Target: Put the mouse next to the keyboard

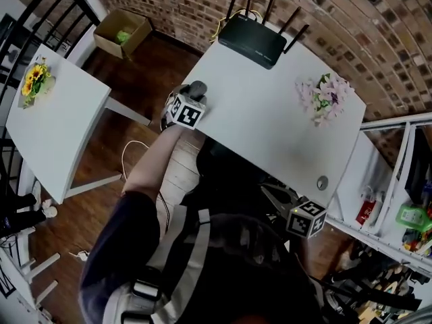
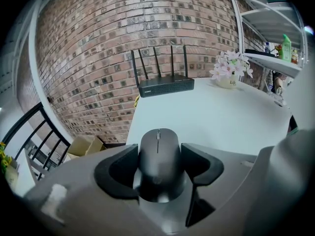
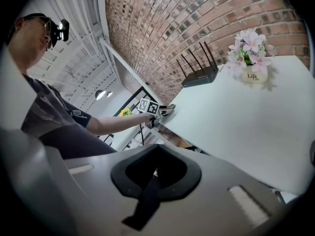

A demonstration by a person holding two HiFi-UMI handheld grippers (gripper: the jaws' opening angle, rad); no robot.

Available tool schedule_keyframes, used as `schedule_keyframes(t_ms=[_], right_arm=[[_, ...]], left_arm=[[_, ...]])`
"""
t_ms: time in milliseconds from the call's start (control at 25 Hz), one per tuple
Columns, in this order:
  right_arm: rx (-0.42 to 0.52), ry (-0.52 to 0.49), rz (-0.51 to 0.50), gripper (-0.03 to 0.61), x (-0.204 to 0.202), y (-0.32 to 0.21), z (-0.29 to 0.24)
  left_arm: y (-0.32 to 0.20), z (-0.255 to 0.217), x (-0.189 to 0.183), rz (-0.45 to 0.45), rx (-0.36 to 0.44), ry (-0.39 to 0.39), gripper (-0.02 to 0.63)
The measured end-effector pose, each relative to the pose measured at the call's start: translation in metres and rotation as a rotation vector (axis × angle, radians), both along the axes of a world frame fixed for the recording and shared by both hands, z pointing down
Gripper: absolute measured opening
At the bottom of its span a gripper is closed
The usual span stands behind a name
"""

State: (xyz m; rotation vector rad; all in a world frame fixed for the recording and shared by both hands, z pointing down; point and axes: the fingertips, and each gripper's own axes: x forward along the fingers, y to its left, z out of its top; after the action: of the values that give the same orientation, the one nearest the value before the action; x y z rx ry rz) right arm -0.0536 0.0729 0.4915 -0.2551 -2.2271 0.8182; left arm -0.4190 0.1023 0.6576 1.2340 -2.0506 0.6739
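At table (image 1: 260,117) left edge, left gripper (image 1: 192,98) jaws clamp the dark mouse (image 2: 158,154) by its sides; only left gripper view shows that grip. Router (image 1: 252,41) at far edge. Right gripper view alone reads "Life" on flower pot (image 3: 253,76). Right gripper (image 3: 156,170), by near edge, jaws pressed together, nothing between.

1. Bright, even light; the white table (image 1: 270,106) ahead of the left gripper (image 2: 159,163) carries only faint, soft shadows.
2. Both gripper views bow the brick wall (image 2: 98,43); their corners go black.
3. Nearest the lens this gripper's body blurs; the mouse (image 2: 157,144) between its jaws is fairly sharp.
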Motion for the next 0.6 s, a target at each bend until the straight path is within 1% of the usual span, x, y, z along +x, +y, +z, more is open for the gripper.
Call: schedule_keyframes(t_ms=[240, 600], right_arm=[[0.005, -0.010, -0.018, 0.003, -0.001, 0.002, -0.003], [-0.014, -0.033, -0.005, 0.003, 0.014, -0.009, -0.003]], left_arm=[[0.006, 0.000, -0.002, -0.031, -0.012, 0.003, 0.279], [0.004, 0.002, 0.001, -0.088, -0.040, 0.016, 0.279]])
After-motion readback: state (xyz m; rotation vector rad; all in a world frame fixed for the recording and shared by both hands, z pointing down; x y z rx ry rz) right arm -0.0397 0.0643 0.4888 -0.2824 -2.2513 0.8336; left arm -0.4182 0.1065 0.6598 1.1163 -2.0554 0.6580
